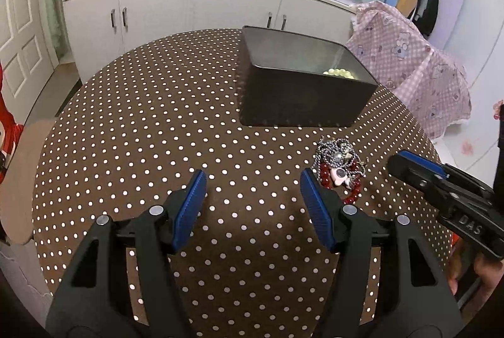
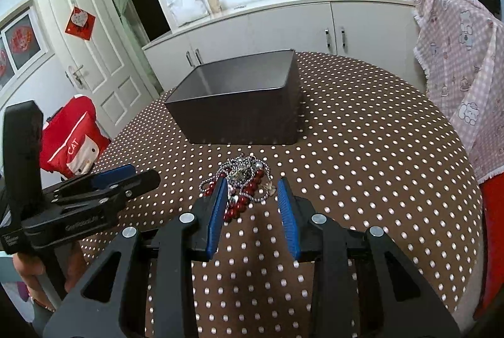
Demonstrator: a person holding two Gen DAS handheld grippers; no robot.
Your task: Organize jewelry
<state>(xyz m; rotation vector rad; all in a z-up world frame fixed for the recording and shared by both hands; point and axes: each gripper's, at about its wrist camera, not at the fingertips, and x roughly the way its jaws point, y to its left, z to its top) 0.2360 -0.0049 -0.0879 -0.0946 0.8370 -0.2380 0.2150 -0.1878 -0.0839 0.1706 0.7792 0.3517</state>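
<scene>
Jewelry [image 2: 244, 185] sits in a pile on the dotted table [image 2: 362, 168], just ahead of the right gripper [image 2: 252, 183], partly between its spread fingers. Box [image 2: 239, 105] beyond holds pale beads [image 1: 340, 73]. Left gripper [image 1: 252, 180] spread wide, hovering left of pile, holding nothing.

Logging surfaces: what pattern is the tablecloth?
Brown with white polka dots, the tablecloth shows best in the left wrist view.

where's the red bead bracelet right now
The red bead bracelet lies tangled with silver ball chains on the brown polka-dot tablecloth, in front of the dark metal box, between the open right gripper's fingertips.
</scene>
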